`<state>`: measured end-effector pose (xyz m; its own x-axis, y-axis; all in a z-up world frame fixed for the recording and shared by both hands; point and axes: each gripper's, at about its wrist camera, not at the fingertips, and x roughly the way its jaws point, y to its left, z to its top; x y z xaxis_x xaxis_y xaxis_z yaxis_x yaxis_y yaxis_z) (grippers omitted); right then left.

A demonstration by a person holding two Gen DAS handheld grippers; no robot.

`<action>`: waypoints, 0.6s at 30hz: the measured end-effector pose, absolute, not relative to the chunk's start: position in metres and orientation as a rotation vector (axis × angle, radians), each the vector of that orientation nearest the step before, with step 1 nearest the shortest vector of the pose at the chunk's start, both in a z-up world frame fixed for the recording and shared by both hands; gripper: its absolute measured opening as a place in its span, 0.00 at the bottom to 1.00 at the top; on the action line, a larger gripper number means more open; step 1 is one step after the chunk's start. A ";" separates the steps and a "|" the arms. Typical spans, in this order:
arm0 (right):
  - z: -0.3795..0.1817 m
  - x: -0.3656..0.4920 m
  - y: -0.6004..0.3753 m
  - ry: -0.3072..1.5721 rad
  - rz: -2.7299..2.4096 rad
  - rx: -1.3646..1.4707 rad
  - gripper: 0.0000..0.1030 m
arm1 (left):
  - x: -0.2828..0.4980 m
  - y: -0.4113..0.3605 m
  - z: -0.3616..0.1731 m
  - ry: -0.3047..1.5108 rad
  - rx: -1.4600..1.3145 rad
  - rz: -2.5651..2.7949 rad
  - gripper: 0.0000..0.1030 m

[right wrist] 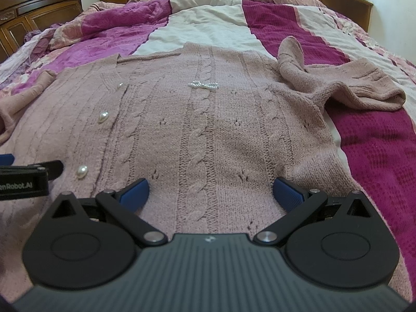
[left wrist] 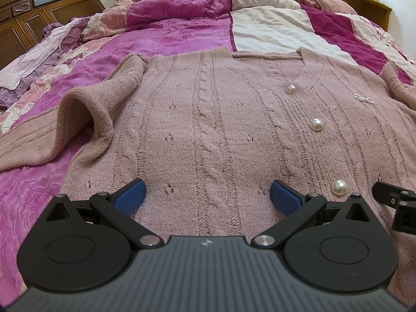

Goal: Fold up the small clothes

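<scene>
Left wrist view: pink knit cardigan [left wrist: 208, 109] lies flat, front up, on a bed with a pink, magenta and white quilt [left wrist: 166, 39]. Left gripper [left wrist: 208, 197] sits low over the cardigan's lower part, fingers wide apart, nothing between the blue pads [left wrist: 131, 196]; cannot tell if they touch the knit. Three pearl buttons [left wrist: 316, 124] run down the placket right of the gripper. Left sleeve [left wrist: 85, 119] is bunched, cuff opening facing the camera. Part of the right gripper [left wrist: 397, 205] shows at the right edge. Wooden headboard [left wrist: 39, 7] far left.

Right wrist view: same cardigan [right wrist: 208, 119], right gripper [right wrist: 210, 193] low over its lower right half, fingers spread wide, empty. Small beaded bow [right wrist: 203, 85] on the chest. Right sleeve [right wrist: 338, 85] crumpled on the quilt [right wrist: 377, 143]. Left gripper's edge [right wrist: 28, 179] beside the lowest button [right wrist: 82, 172].
</scene>
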<state>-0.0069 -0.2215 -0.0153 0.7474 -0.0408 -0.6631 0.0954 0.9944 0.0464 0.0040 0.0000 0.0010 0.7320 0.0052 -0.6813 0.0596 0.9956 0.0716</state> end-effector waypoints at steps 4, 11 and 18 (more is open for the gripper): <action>-0.009 -0.005 -0.229 0.745 -0.041 0.131 1.00 | 0.007 0.002 0.002 0.771 0.085 -0.032 1.00; 0.018 -0.004 -0.249 0.771 0.071 0.249 1.00 | 0.016 0.002 0.007 0.819 0.093 -0.035 1.00; 0.051 -0.010 -0.279 0.693 0.075 0.244 1.00 | 0.010 -0.003 0.018 0.805 0.130 -0.024 1.00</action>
<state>-0.0095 -0.2789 0.0505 0.7681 0.1490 -0.6227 0.0123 0.9689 0.2471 0.0097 -0.0029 0.0177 0.6933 0.0284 -0.7201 0.0706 0.9917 0.1071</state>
